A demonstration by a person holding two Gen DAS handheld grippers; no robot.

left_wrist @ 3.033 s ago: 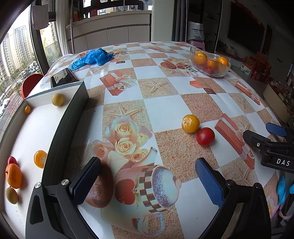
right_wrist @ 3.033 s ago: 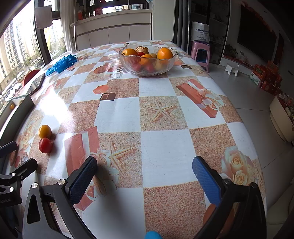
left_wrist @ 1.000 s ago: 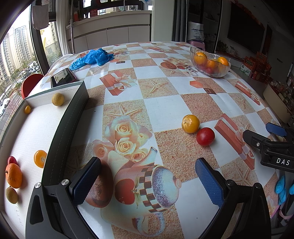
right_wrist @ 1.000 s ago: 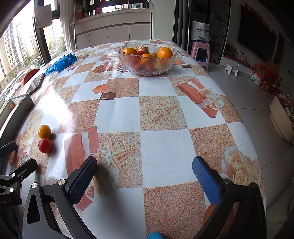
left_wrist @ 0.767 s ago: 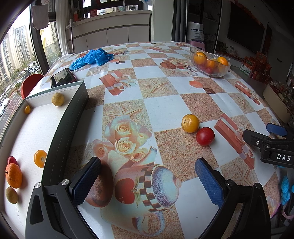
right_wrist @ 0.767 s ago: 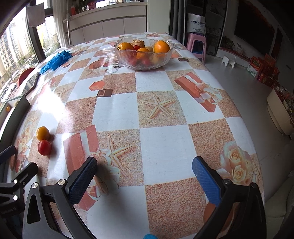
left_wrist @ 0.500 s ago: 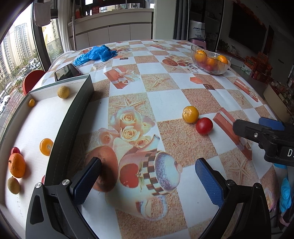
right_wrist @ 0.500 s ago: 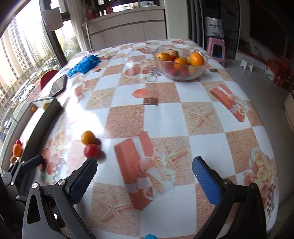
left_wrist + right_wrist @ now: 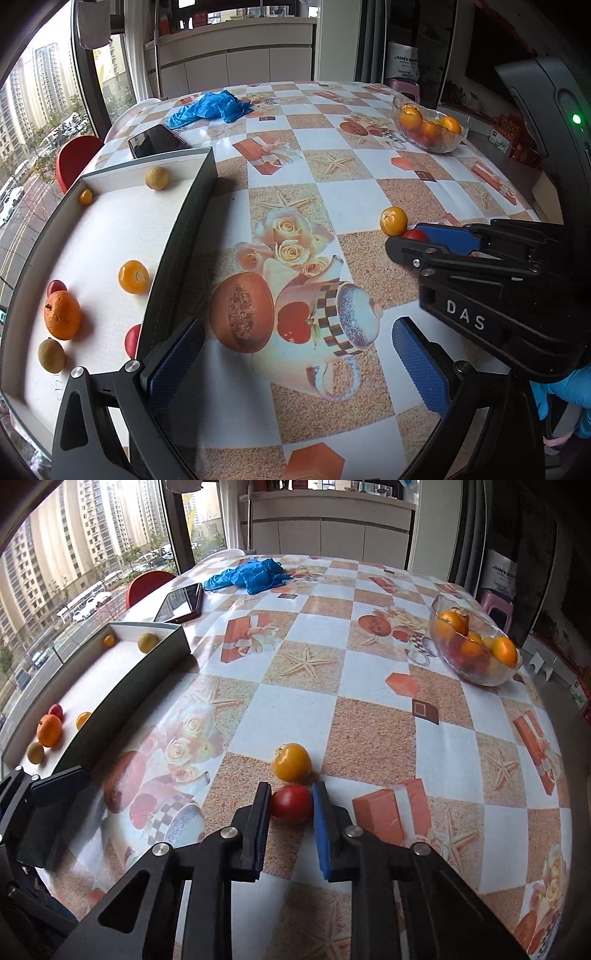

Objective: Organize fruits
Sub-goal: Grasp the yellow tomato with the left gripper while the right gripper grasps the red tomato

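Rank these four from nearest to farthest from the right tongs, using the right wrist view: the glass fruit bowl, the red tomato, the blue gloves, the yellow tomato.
1. Red tomato, between the fingers of the right tongs.
2. Yellow tomato, just beyond the red one.
3. Glass fruit bowl, far right of the table.
4. Blue gloves, at the far edge, left of centre.

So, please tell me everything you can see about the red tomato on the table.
The red tomato is small, round, smooth and glossy, and looks whole. It lies on the patterned tablecloth, right beside the yellow-orange tomato. The right hand-held gripper has one finger at each of its sides, almost closed on it. In the left wrist view the gripper mostly hides it.
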